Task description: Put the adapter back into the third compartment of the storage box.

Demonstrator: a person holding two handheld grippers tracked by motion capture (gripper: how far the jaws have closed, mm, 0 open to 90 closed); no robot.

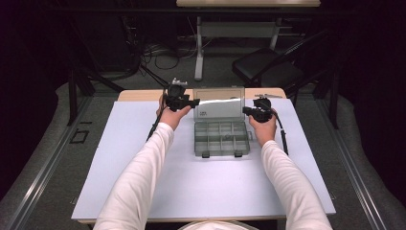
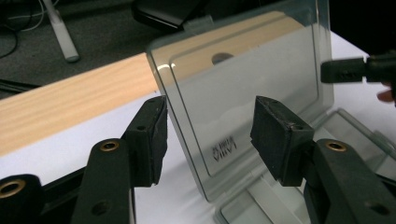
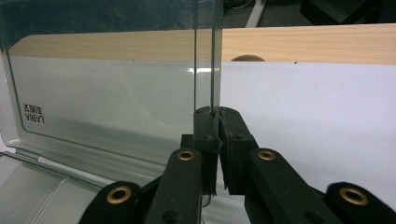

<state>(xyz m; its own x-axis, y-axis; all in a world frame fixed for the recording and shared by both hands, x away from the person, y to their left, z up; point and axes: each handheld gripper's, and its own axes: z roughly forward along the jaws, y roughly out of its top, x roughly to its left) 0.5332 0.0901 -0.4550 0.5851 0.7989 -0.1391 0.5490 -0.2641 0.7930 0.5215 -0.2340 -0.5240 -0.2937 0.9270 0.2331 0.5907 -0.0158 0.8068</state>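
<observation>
A clear grey compartment box (image 1: 221, 139) lies open in the middle of the table, its lid (image 1: 219, 108) standing upright at the back. My right gripper (image 1: 246, 111) is shut on the lid's right edge; in the right gripper view the thin lid edge (image 3: 205, 56) runs up from between the closed pads of the gripper (image 3: 215, 116). My left gripper (image 1: 191, 103) is at the lid's left side. In the left gripper view it (image 2: 210, 135) stands open, with the lid's left edge (image 2: 182, 116) between the jaws and neither pad pressing on it. The right gripper's tip (image 2: 343, 70) shows at the lid's far edge.
A white sheet (image 1: 143, 167) covers the table, with a strip of bare wood (image 1: 139, 95) along the far edge. Beyond the table stand a dark chair (image 1: 268, 67) and a desk leg (image 1: 198, 52) among cables on the floor.
</observation>
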